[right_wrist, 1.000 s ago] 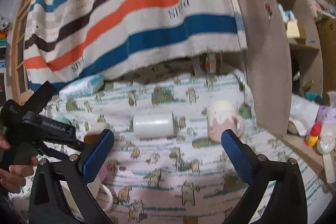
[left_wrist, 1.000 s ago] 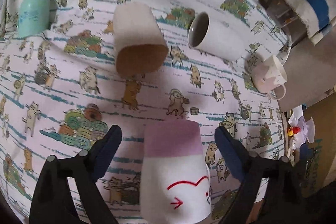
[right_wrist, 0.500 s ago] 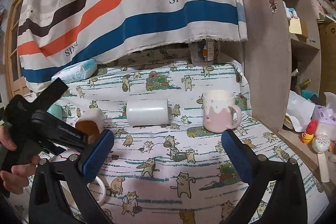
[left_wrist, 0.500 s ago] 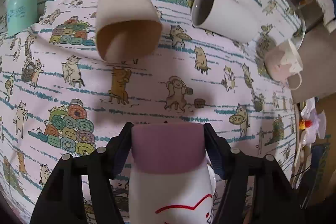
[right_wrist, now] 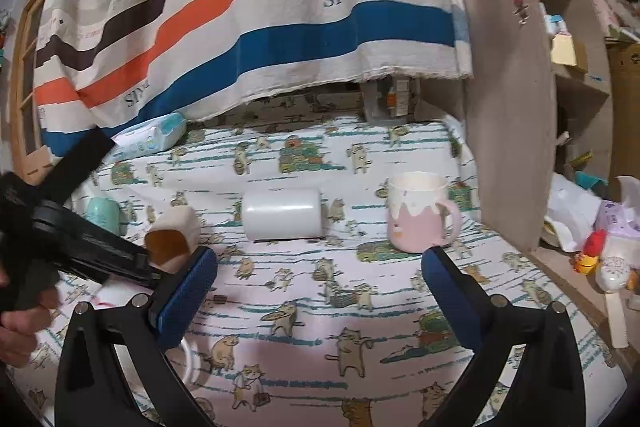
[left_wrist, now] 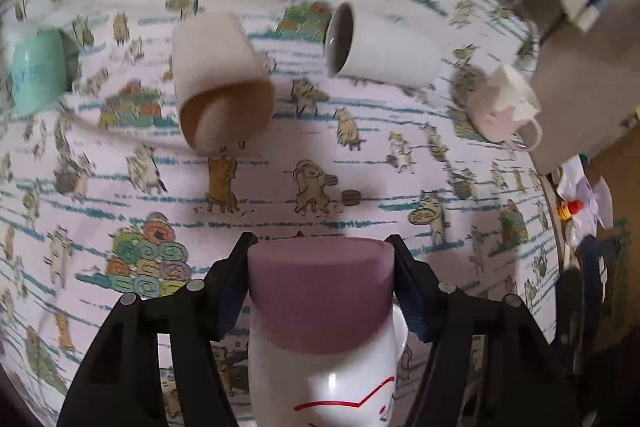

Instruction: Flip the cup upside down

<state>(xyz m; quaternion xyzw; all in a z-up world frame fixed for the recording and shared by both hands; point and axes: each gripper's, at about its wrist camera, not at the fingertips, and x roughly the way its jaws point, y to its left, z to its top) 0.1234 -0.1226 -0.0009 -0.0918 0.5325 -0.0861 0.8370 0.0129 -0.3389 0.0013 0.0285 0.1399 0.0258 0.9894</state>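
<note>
Left wrist view: my left tongs [left_wrist: 320, 283], open a second ago, now clamp both pads on the purple-banded white cup [left_wrist: 320, 323] between them, grasp secured for flipping; my right tongs [right_wrist: 318, 291] gape empty.

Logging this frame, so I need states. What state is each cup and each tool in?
Left tool: shut on purple-and-white mug.
Purple-and-white mug: gripped.
Right tool: open, empty.
Beige cup: on its side.
White cup: on its side.
Pink mug: upright.
</note>
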